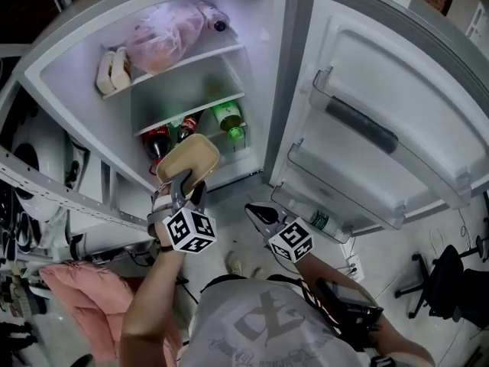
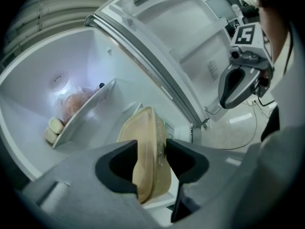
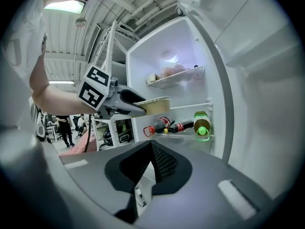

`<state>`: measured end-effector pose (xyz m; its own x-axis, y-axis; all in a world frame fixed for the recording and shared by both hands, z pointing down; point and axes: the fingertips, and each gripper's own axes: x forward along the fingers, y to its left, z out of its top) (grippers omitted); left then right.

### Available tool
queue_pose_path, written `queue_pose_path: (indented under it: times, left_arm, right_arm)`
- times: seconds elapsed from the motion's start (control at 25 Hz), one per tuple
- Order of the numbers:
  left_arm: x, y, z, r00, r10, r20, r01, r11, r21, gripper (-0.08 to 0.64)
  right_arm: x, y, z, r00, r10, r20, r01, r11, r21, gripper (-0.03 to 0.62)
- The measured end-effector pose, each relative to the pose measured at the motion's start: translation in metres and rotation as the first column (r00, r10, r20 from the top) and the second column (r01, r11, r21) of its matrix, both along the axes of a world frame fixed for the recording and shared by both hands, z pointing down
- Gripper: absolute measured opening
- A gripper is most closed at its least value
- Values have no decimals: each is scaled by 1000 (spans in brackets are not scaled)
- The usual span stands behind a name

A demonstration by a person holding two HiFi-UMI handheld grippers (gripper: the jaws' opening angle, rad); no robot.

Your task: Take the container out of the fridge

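Observation:
My left gripper (image 1: 188, 182) is shut on a tan lidded container (image 1: 187, 159), holding it by its near edge in front of the open fridge (image 1: 269, 75). In the left gripper view the container (image 2: 145, 142) stands edge-on, and both pads (image 2: 171, 151) press its sides. The right gripper view shows the same container (image 3: 156, 105) level with the lower shelf, outside the fridge. My right gripper (image 1: 254, 211) hangs lower right of the container, jaws shut with nothing between them (image 3: 151, 149). It also shows at the right of the left gripper view (image 2: 233, 87).
Two red-capped cola bottles (image 1: 157, 140) and a green bottle (image 1: 229, 117) lie on the lower shelf. A pink bag (image 1: 164, 37) sits on the top shelf. The fridge door (image 1: 382, 121) stands open at the right. Pink cloth (image 1: 80, 293) lies lower left, and a black chair (image 1: 447, 274) stands at the right.

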<state>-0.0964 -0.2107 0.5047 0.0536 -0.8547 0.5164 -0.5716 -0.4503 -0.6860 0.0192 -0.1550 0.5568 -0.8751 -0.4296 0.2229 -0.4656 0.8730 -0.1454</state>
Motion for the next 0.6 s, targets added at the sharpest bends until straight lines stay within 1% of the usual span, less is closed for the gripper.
queue_pose_path:
  times: [0.24,0.6]
  left_arm:
    - [-5,44,3,999,-50,4,50,999,6,193]
    - [-9,112,15,991,-135,12,135,991,-5,193]
  right_arm:
    - [-2,12,-3,999,-45,3,44,999,14,8]
    - [-11,32,1,993,-115,9,115,993,9,8]
